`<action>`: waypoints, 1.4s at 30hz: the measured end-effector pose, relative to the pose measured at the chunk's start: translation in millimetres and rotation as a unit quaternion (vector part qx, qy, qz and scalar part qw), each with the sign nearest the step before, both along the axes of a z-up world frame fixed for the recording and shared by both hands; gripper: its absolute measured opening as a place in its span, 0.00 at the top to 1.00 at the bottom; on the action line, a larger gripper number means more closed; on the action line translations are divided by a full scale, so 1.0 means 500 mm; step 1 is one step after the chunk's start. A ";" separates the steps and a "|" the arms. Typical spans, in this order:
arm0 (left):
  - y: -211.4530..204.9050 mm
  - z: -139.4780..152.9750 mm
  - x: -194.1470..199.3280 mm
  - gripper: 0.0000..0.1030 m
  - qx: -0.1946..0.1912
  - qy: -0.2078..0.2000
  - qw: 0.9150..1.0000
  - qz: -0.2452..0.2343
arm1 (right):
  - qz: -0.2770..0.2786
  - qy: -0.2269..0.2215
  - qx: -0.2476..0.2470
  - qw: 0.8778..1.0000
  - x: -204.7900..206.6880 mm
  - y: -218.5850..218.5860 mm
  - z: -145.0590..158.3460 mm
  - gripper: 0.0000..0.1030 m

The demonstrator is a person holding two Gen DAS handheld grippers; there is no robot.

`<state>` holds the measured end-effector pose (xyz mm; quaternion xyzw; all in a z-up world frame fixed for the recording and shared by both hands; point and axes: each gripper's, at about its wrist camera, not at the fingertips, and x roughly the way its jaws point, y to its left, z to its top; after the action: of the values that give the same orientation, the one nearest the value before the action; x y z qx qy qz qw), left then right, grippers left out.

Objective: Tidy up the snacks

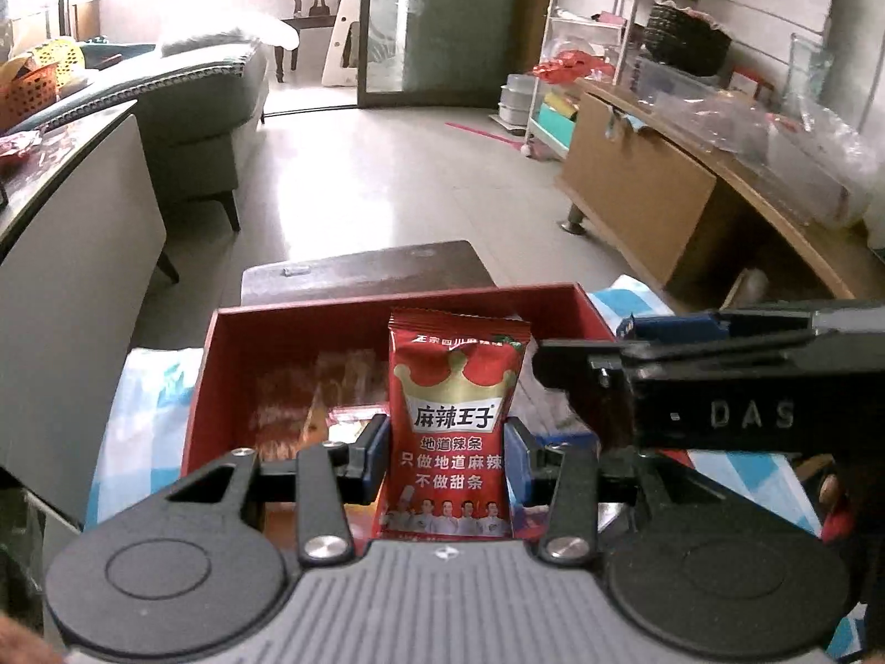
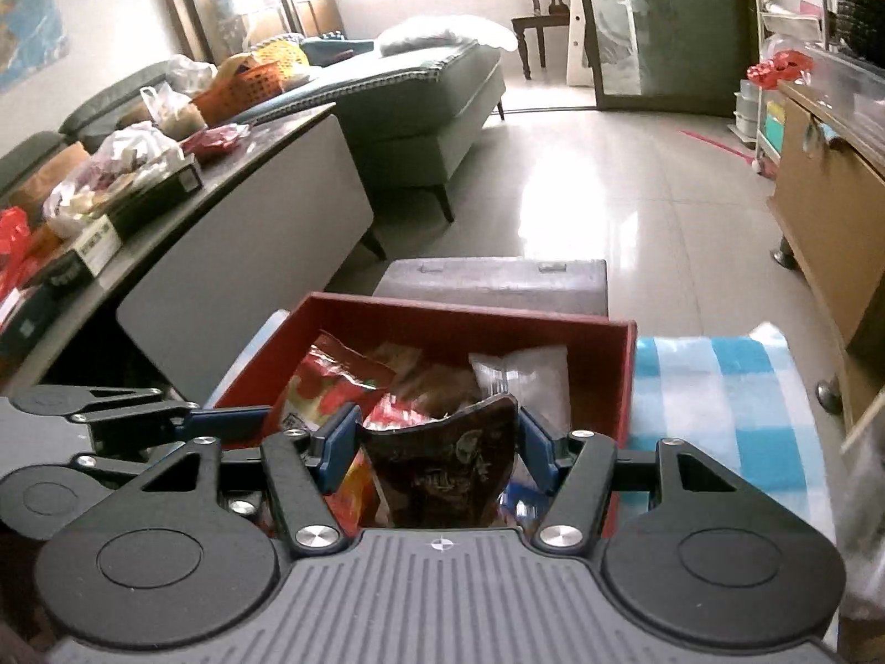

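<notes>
The work surface is covered with a blue-and-white checked cloth point(image 2: 719, 387), set in a living room with a pale tiled floor. Nearest the left wrist camera, the left gripper point(image 1: 448, 456) is clamped on a red snack packet point(image 1: 456, 420), which stands upright between the blue pads with its printed face toward the camera. Nearest the right wrist camera, the right gripper point(image 2: 437, 445) is clamped on a dark brown snack packet point(image 2: 442, 470), its crumpled top edge rising between the pads. Both packets are held above the near edge of the red box point(image 2: 459, 315), which rests on the cloth. Inside the box lie further snacks: a red bag point(image 2: 332, 382) at the left and a clear white packet point(image 2: 525, 382) at the right. Just beyond the box stands a dark stool point(image 2: 498, 276). Farther off, a grey sofa point(image 2: 415, 110) occupies the left and a wooden cabinet point(image 1: 664, 188) the right.
</notes>
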<state>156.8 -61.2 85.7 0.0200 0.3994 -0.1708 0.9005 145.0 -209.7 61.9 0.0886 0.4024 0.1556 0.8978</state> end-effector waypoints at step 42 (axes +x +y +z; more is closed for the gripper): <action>0.016 0.073 -0.198 0.20 0.051 -0.033 0.998 0.025 | -0.067 -0.027 -0.027 0.997 -0.210 0.007 0.082 0.13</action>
<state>57.7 -53.2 122.2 0.0614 0.3783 -0.1266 0.9149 39.7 -206.1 102.8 0.0873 0.3753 0.0862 0.9187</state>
